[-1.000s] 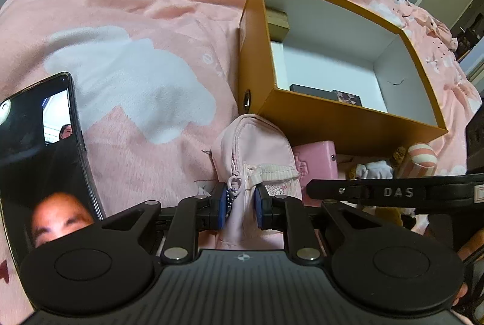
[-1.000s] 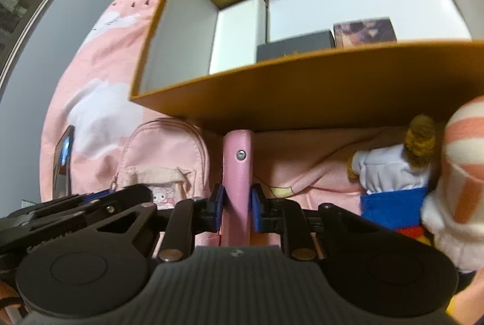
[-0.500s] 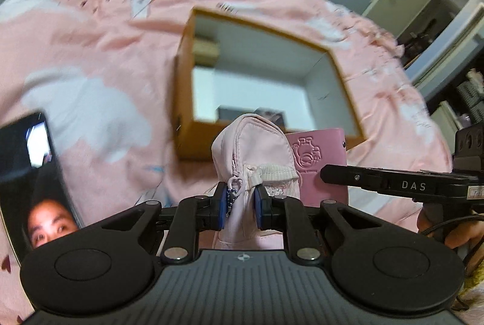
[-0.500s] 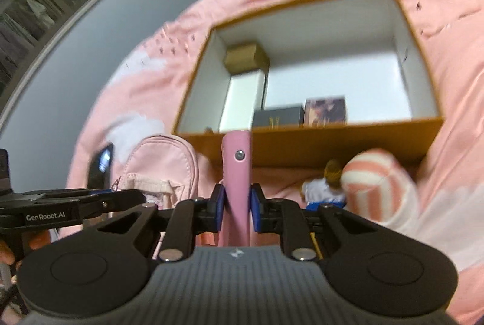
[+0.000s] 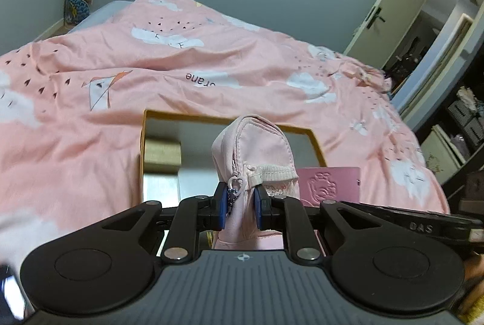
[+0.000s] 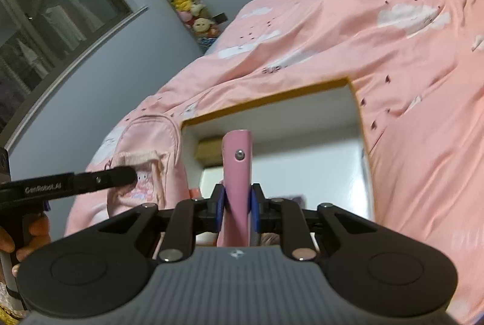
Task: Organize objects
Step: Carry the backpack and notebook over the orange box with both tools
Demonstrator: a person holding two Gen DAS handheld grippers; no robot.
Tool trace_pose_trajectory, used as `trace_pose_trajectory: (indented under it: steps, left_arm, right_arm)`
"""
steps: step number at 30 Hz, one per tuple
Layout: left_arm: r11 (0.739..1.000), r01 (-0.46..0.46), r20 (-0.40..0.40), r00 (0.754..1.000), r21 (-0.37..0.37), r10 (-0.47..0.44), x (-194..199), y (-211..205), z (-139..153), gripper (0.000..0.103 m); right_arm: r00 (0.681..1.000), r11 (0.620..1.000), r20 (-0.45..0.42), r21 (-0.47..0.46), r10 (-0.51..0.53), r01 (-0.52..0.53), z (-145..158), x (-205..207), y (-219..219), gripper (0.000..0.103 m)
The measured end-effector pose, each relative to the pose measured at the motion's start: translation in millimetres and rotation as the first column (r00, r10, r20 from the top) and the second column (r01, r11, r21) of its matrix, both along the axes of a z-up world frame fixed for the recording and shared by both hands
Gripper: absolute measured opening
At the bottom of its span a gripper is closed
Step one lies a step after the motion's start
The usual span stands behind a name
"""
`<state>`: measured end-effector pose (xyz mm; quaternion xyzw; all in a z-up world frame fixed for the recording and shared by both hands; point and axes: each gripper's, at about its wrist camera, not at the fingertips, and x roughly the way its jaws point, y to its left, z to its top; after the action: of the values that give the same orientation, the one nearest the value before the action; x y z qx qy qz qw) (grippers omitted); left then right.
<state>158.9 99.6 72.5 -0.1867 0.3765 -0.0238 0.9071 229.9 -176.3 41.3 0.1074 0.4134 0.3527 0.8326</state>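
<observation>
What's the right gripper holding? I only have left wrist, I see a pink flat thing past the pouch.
Observer: The right gripper is shut on a pink wallet, held edge-on with a snap stud facing the camera.
Operator: Is it over the box?
Observer: The wallet lines up in front of the open orange box, near its left side; height above it I can't judge.
Operator: Left side of things?
Observer: The pink mini backpack hangs from the left gripper, left of the box.

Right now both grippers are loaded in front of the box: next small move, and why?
Probably carry both forward over the orange box and lower. The left gripper clamps the pink pouch, the right gripper the pink wallet; the box still shows bare floor.
</observation>
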Motion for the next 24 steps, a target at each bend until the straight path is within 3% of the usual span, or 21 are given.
trace_pose_trajectory:
  steps: [8, 15, 24]
  left_arm:
    - [0.999, -0.036, -0.071, 0.997, 0.005, 0.036, 56, 18, -32, 0.019]
    - [0.999, -0.034, -0.101, 0.994, 0.031, 0.037, 67, 37, -38, 0.019]
    - [0.999, -0.031, -0.107, 0.994, 0.022, 0.033, 74, 49, -41, 0.019]
  right_arm:
    - [0.997, 0.999, -0.077, -0.039, 0.000, -0.003, -34, 72, 36, 0.019]
    - [0.979, 0.996, -0.196, -0.043, 0.062, -0.072, -81, 114, 87, 0.019]
    - [0.928, 0.993, -0.357, 0.004, 0.112, -0.119, -124, 140, 118, 0.019]
